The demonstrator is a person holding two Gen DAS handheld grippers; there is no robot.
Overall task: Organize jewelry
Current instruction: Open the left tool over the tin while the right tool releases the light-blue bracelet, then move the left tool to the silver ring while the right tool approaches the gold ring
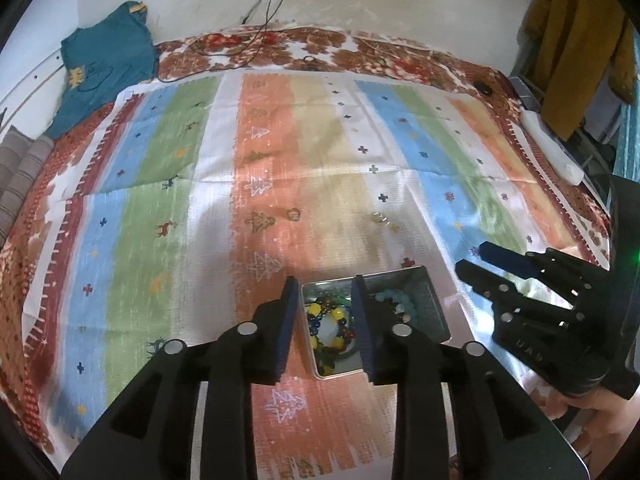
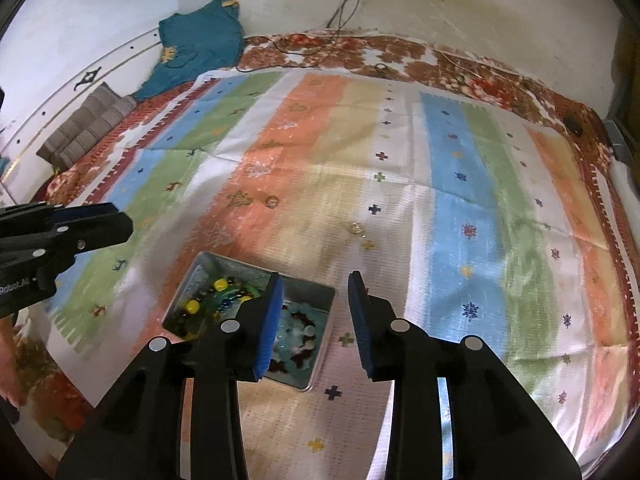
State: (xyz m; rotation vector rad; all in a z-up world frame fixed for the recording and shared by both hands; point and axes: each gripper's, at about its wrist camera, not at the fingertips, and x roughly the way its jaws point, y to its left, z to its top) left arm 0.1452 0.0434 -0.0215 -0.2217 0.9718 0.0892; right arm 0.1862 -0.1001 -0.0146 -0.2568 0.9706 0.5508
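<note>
A small metal tin (image 1: 430, 300) (image 2: 200, 272) sits on the striped cloth and holds a multicoloured bead bracelet (image 1: 320, 316) (image 2: 218, 294) and a pale blue bead bracelet (image 1: 400, 300) (image 2: 296, 340). A small ring (image 1: 294, 214) (image 2: 272, 201) and a small pair of earrings (image 1: 379, 218) (image 2: 355, 227) lie on the cloth beyond the tin. My left gripper (image 1: 325, 292) is open and empty, just above the tin's left half. My right gripper (image 2: 314, 292) is open and empty, over the tin's right edge; it also shows in the left wrist view (image 1: 476, 258).
The striped cloth (image 1: 168, 208) (image 2: 480, 208) covers a bed with a floral sheet (image 1: 360, 52). A teal garment (image 1: 104, 64) and cables (image 1: 256, 28) lie at the back. A white power strip (image 1: 552, 148) lies at the right edge. Folded grey cloth (image 2: 84, 124) lies at the left.
</note>
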